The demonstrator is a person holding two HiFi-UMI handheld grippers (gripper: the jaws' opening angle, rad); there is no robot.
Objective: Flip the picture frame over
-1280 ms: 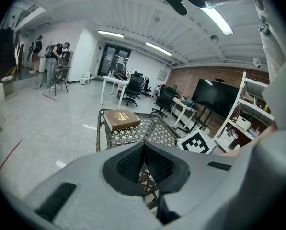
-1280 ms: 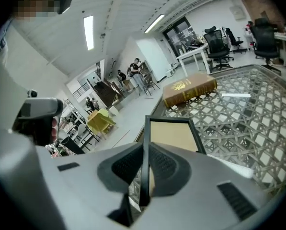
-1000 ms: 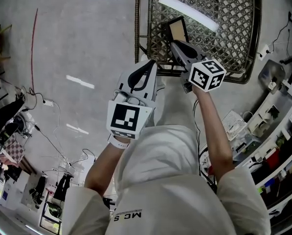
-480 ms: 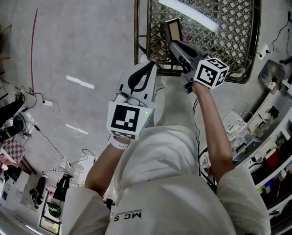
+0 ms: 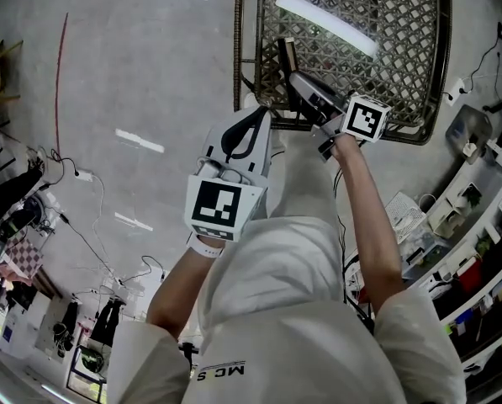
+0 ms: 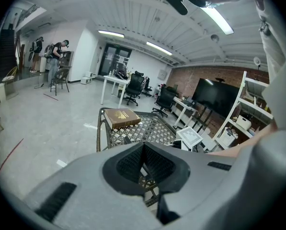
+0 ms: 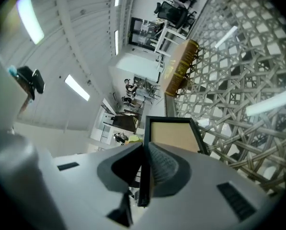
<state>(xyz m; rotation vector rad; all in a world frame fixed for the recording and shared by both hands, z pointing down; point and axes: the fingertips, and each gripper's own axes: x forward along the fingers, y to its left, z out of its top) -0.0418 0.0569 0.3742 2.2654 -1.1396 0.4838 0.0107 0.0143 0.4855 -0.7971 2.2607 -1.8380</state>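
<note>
The picture frame (image 7: 174, 135) stands on edge over the woven lattice table (image 7: 238, 80), its black border pinched between the jaws of my right gripper (image 7: 143, 150), tan panel facing the table side. From my head it shows edge-on (image 5: 286, 57), beyond that gripper (image 5: 299, 84). My left gripper (image 6: 143, 150) is clenched on nothing, just beside the table's near rim. A brown book (image 6: 122, 117) lies at the table's far end.

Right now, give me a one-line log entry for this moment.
right gripper: shut on picture frame rim | picture frame: on edge above woven table | left gripper: shut, empty
</note>
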